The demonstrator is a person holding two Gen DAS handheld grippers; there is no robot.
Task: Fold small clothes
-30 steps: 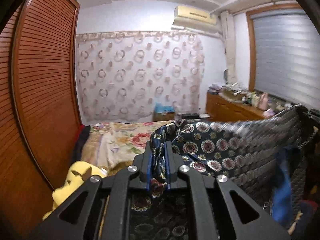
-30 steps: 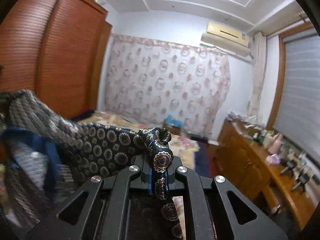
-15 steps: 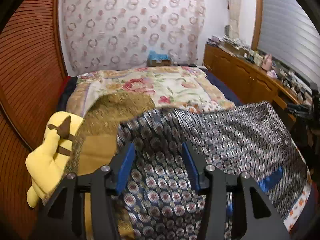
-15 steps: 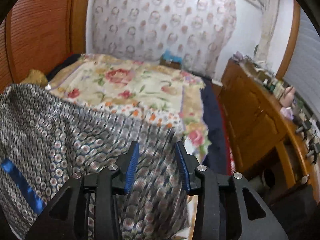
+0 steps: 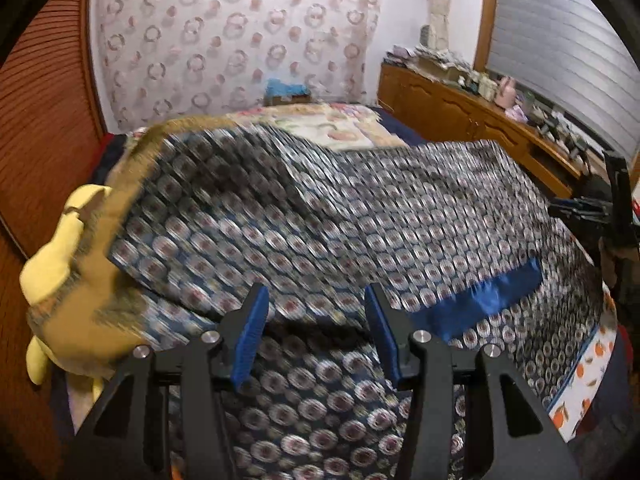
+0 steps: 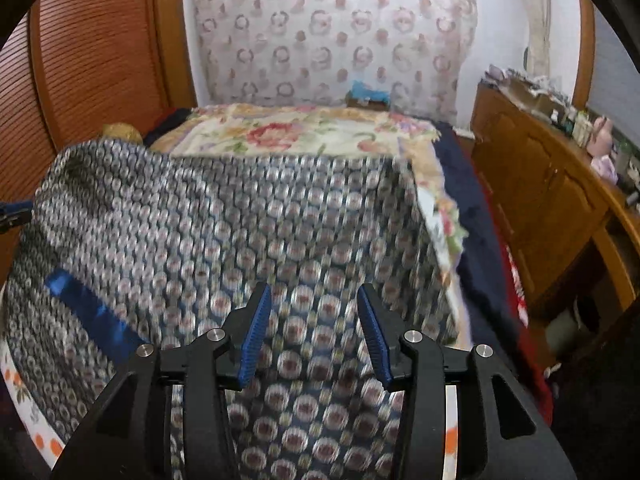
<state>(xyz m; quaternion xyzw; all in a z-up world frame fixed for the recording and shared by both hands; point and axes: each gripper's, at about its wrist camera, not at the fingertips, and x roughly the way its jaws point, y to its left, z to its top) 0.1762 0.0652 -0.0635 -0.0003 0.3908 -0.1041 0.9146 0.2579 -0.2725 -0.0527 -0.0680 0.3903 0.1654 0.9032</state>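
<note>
Covering the floral bed [image 6: 304, 132] beside wooden cabinets [image 6: 532, 184], patterned cloth [image 5: 360, 216] lies under both parted, empty jaws.

The dark blue medallion-print garment [image 5: 360, 216] with a plain blue band lies spread across the bed.

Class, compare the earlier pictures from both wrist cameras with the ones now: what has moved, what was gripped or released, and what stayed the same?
Both grippers were clamped on the patterned garment, held up. The left gripper and right gripper have just been opening and have let go; nothing is pinched now. Both views have tipped downward, and the garment has dropped, spread, onto the bed. The yellow plush toy, curtain and dresser are unchanged.
</note>
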